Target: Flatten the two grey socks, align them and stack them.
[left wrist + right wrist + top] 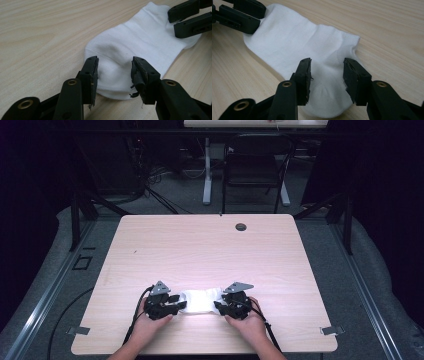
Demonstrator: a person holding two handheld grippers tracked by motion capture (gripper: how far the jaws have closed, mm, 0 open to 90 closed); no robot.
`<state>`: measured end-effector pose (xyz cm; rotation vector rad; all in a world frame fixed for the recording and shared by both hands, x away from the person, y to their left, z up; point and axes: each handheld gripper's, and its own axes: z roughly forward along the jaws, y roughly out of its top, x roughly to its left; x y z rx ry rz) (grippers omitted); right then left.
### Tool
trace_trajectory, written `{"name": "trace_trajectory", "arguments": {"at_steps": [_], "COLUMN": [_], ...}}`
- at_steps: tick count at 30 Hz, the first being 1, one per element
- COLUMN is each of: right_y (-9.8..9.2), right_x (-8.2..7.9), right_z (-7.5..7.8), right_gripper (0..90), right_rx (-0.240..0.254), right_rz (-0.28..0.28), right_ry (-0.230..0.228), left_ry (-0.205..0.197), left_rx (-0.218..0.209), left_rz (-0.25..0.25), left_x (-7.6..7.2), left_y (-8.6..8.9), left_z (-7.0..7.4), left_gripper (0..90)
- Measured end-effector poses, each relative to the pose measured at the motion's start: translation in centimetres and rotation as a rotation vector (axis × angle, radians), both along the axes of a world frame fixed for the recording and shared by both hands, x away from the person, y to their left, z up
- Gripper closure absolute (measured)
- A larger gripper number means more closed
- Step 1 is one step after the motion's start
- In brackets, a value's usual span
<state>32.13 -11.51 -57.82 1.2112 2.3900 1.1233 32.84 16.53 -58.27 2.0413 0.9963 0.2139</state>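
**White sock flat on the counter between two hand-held grippers**

The light wooden counter (pixel 210 245) carries little else: a small round dark grommet (pixel 241 226) near its far edge, well apart from the work. Beyond the counter stand a dark chair (pixel 255 165) and a white table leg (pixel 207 170) on grey floor, with cables lying about. Nothing stands between the grippers and the sock.

The sock (pixel 201 301) lies near the counter's near edge, between the person's hands. It is white, short and ankle-cut, lying flat with soft creases across its middle and a rounded end at each gripper.

The left hand-held gripper (pixel 114 68) has its jaws apart, straddling one rounded end of the sock; the pads stand either side of the fabric and do not press it. The right hand-held gripper (pixel 326 68) sits likewise at the other end, jaws spread over the cloth without clamping it.
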Motion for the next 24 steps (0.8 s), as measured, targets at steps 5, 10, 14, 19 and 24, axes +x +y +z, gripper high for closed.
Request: {"name": "trace_trajectory", "arguments": {"at_steps": [5,10,14,19,24], "right_y": [0.0,0.0,-0.1,-0.6,-1.5], "right_x": [-0.1,-0.3,-0.7,-1.4,-2.3], "right_z": [0.3,1.0,2.0,3.2,4.2], "right_gripper": [55.7,51.9,47.8,45.2,43.6], "right_rx": [0.002,0.018,0.037,0.049,0.074], "right_rz": [-0.008,-0.011,-0.015,-0.029,-0.044], "right_ry": [0.011,-0.004,-0.038,-0.080,-0.108], "left_ry": [-0.011,-0.019,-0.018,-0.028,-0.037], "left_rx": [-0.014,-0.012,-0.027,-0.032,-0.062], "left_rz": [0.007,0.024,0.027,0.021,0.039], "left_x": [0.0,-0.1,-0.3,-1.0,-1.9], "left_y": [0.2,0.7,1.2,1.8,2.4], "left_z": [0.2,1.0,2.0,2.8,3.6], "left_gripper": [51.3,49.3,51.0,53.2,52.6]}}
